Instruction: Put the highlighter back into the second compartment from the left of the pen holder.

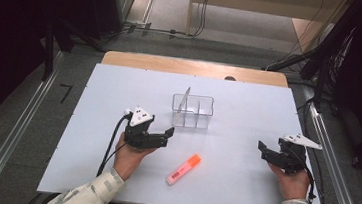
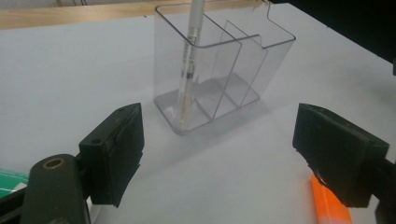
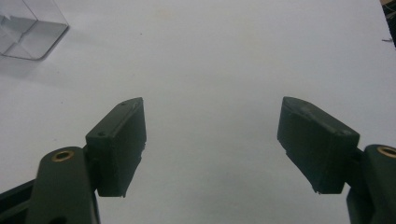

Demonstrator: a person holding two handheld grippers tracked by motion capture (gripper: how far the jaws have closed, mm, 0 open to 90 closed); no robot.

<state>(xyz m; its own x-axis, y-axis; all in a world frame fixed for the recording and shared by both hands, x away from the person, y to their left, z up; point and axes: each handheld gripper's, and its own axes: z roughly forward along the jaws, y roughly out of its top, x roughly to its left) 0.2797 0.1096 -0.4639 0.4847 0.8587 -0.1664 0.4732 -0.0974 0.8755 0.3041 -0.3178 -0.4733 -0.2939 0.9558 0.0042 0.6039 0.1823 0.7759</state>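
The white tabletop [image 1: 115, 141] carries everything, with a strip of bare wood along its far edge. Near the middle stands a clear plastic organizer [image 1: 192, 111] with three compartments; a white pen [image 1: 184, 100] already leans in the leftmost one as the high view shows it, its tip on the floor of that compartment. Closer to the person, between the two hands, an orange-and-pink highlighter [image 1: 183, 169] lies flat on the sheet, apart from the organizer.

The left gripper [image 1: 164, 136] hovers just left of the highlighter, its fingers [image 2: 114, 151] spread wide with nothing between them; in the left gripper view the orange cap [image 2: 329, 205] peeks out beside the right-hand finger. The right gripper [image 1: 263, 151] rests well apart at the right edge, fingers [image 3: 119, 144] likewise spread and empty.

The step in hand looks like the approach to the highlighter. The next move probably calls for swinging the left gripper over the barrel, straddling it crosswise, and closing before lifting it toward a free compartment.
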